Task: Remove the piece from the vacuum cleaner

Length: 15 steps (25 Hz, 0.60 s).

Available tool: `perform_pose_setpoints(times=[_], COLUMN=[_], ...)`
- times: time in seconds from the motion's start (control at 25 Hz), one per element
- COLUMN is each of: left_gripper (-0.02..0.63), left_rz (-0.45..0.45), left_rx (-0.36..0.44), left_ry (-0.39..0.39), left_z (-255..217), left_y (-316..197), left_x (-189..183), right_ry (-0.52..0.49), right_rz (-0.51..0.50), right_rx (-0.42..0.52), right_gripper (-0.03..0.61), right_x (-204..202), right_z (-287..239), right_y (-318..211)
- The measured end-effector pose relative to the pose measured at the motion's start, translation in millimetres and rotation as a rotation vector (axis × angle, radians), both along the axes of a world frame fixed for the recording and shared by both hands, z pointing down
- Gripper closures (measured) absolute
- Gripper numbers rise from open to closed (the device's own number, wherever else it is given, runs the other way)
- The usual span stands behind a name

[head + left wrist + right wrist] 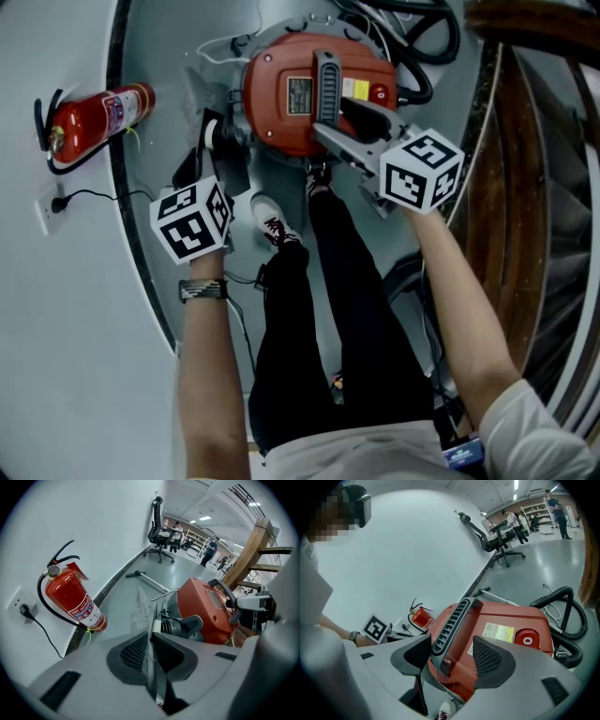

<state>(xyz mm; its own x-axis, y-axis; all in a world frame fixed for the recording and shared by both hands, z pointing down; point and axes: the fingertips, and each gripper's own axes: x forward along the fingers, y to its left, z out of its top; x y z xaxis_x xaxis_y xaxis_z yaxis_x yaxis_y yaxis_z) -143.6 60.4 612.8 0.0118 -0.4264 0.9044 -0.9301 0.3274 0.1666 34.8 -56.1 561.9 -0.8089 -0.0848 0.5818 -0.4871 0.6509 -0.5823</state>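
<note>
Vacuum handle (452, 620) btwn open R fingers (490, 658); L fingers (133, 653) pinch sheet (139, 607).

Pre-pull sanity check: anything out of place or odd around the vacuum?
Nothing spilled or visibly damaged. One stray item: a metal wand lies on the floor beyond the red vacuum cleaner, near the wall, seemingly detached. The black hose loops loosely behind the cleaner.

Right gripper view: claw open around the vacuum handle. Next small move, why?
Probably close the right claw on the grey ribbed handle of the red vacuum cleaner: its pads straddle it without pressing, while the left claw pinches the thin translucent piece. Bracing should steady the pull.
</note>
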Motion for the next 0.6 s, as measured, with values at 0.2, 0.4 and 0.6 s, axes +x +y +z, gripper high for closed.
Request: perform_pose_setpoints(times=[0.2,0.4,0.6], left_gripper=[0.542,0.468,0.456], left_rz=[0.086,0.118,0.164], left_rx=[0.043,0.065,0.016], left_ry=[0.051,0.066,0.041], left_z=[-1.2,-6.8,-1.5], left_y=[-2.5,-10.9,-15.8], left_x=[2.9,-8.9,-12.4], right_ry=[0.0,-0.007,-0.006], right_rz=[0.015,0.023,0.022], right_rx=[0.013,0.021,0.019], right_gripper=[0.305,0.305,0.305], right_x=[1.8,0.6,1.0], right_z=[-1.1,-1.4,-1.5], right_y=[-0.4,0.1,0.8])
